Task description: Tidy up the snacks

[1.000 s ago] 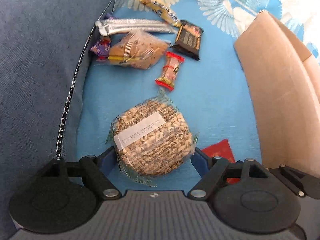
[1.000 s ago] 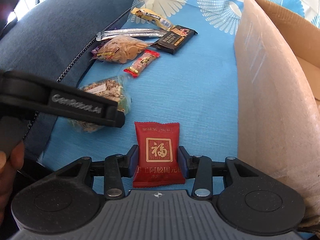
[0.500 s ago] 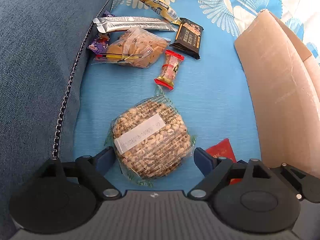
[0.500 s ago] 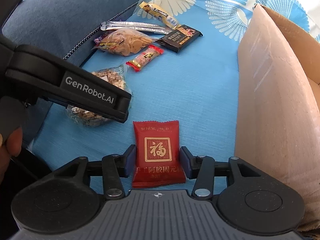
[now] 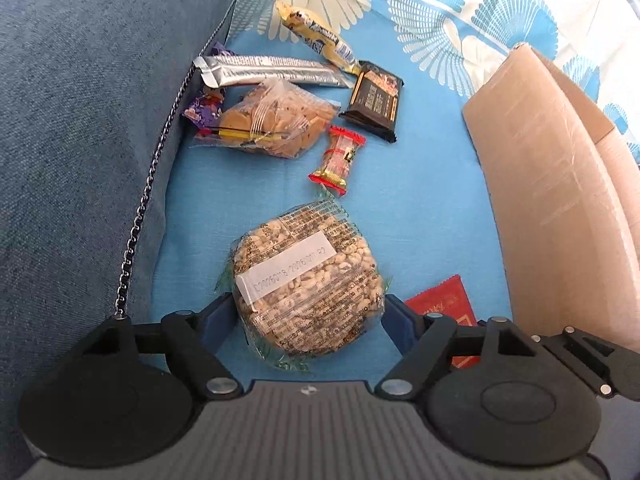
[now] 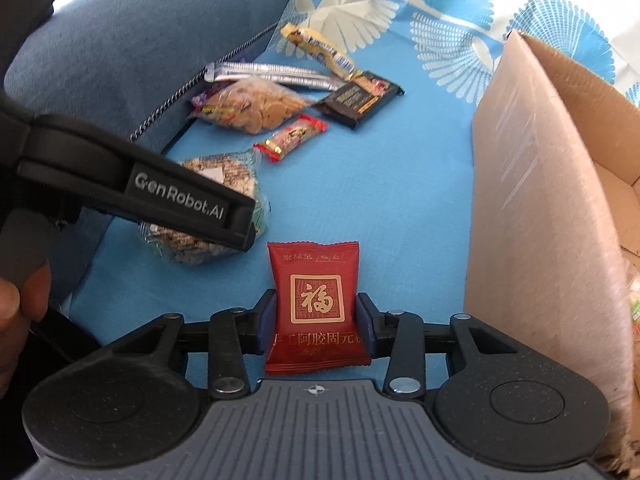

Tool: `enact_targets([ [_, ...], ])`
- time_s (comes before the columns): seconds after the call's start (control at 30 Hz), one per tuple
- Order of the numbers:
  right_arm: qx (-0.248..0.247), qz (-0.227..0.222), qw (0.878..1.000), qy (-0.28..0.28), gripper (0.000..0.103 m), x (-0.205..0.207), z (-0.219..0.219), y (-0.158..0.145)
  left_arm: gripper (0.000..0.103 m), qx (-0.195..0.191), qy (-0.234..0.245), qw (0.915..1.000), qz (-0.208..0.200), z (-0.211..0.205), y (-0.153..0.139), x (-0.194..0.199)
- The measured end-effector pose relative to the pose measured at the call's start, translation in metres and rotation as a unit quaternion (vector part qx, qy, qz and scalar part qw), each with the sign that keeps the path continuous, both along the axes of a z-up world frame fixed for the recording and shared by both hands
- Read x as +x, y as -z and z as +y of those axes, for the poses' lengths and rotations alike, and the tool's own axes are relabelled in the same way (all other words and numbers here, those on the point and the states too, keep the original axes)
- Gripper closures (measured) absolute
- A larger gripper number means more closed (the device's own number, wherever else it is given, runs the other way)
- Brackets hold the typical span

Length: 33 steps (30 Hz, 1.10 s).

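stage: early-to-middle, by judgement; most snacks out on the blue patterned cloth [image 5: 420,208]; cardboard box [image 6: 536,216] open at the right, taken as the destination

left gripper [image 5: 306,312]: jaws wide and closing around the round puffed-grain cake [image 5: 306,284]; pads at or just touching the wrapper's sides, firm grip not confirmed; cake flat on the cloth, not lifted

right gripper [image 6: 317,322]: jaws closing on the red sachet [image 6: 317,300]; pads against both side edges; sachet between them, low over the cloth, just left of the box wall; lifted or resting cannot tell

done: hard to tell; a scrap of packaging barely visible inside the box at the far right edge in the right wrist view, too small to identify; nothing else countable as stowed

left on cloth: yellow bar [image 5: 316,38] farthest back; silver bar [image 5: 268,72] just in front of it; dark chocolate packet [image 5: 374,102] to the right of that; clear bag of biscuits [image 5: 272,124] beside the cushion; small purple candy [image 5: 202,110] touching the bag's left end; red-ended candy [image 5: 338,156] between the bag and the grain cake

remaining: both gripped items to the box; then six loose pieces; majority of work ahead

surroundings: blue-grey cushion [image 5: 80,120] with a chain [image 5: 136,232] along its edge, crowding the left pile; likely awkward access to the purple candy
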State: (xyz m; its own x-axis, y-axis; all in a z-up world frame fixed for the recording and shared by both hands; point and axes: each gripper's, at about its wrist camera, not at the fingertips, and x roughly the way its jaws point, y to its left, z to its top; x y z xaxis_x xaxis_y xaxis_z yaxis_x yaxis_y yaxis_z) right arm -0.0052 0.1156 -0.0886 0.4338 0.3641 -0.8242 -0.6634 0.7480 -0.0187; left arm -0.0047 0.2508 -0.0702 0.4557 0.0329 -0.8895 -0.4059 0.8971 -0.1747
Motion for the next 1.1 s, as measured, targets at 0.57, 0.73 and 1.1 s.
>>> enact_targets([
  [0.57, 0.047, -0.077, 0.996, 0.015, 0.060, -0.010, -0.005, -0.026, 0.021, 0.061, -0.017, 0.9882, -0.139, -0.014, -0.035, -0.034],
  [0.73, 0.067, -0.104, 0.992, 0.019, 0.060, -0.011, -0.009, -0.037, 0.021, 0.087, -0.021, 0.9808, -0.174, -0.020, -0.044, -0.041],
  [1.1, 0.055, -0.126, 0.990, 0.014, 0.060, -0.002, -0.008, -0.034, 0.021, 0.147, -0.027, 0.9623, -0.227, -0.031, -0.053, -0.046],
])
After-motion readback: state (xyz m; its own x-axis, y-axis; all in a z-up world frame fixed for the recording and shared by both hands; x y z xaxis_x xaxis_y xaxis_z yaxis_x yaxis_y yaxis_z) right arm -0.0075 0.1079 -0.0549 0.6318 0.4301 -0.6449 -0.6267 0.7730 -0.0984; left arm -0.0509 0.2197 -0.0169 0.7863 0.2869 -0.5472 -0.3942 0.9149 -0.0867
